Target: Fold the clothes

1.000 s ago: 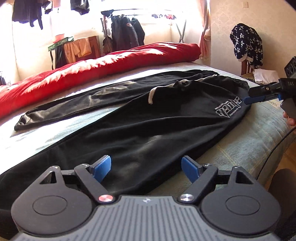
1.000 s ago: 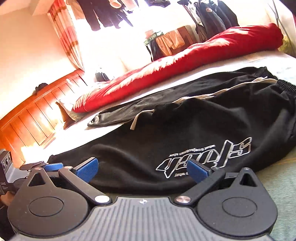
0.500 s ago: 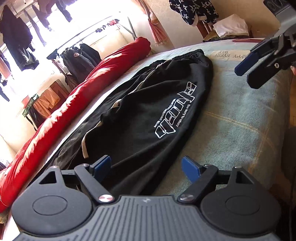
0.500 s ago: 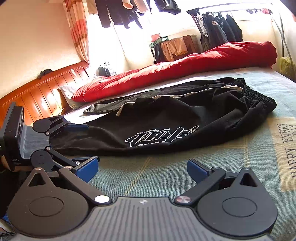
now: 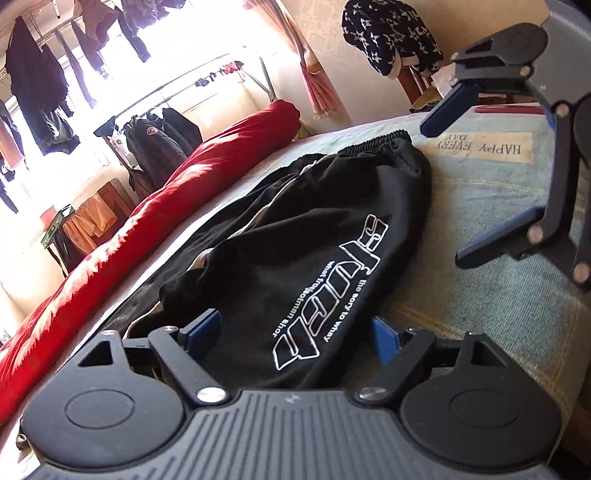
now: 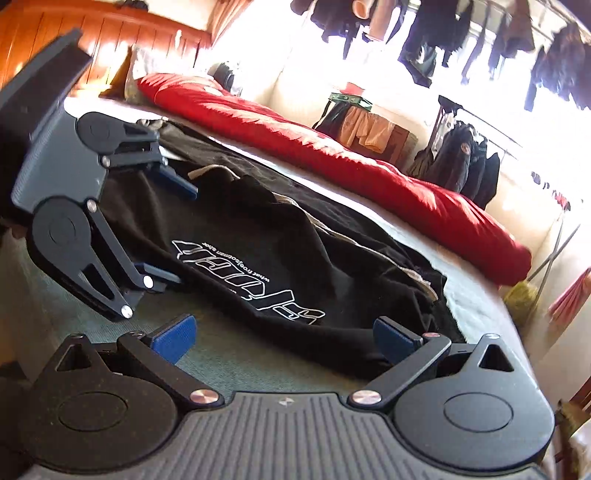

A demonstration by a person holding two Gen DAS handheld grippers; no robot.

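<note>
Black trousers [image 5: 314,229] with a white printed logo lie lengthwise on a bed covered by a teal blanket [image 5: 480,206]. My left gripper [image 5: 295,336] is open low over the logo end, with loose cloth between its blue pads but not pinched. At the upper right, my right gripper [image 5: 461,184] hangs open above the blanket beside the elastic waistband. In the right wrist view the right gripper [image 6: 284,339] is open, its right pad at the edge of the trousers [image 6: 258,229]. The left gripper [image 6: 173,229] shows there open, straddling the near edge of the trousers.
A rolled red duvet [image 5: 184,177] runs along the far side of the bed. A wooden headboard [image 6: 110,29] stands at one end. A rack of dark jackets [image 5: 159,133] and hanging laundry fill the window side. A star-patterned garment [image 5: 388,33] drapes over a chair.
Both views have rolled. My left gripper has travelled along the trousers from mid-leg to the logo end. The right gripper has drawn back onto the blanket and now sits at the waist edge.
</note>
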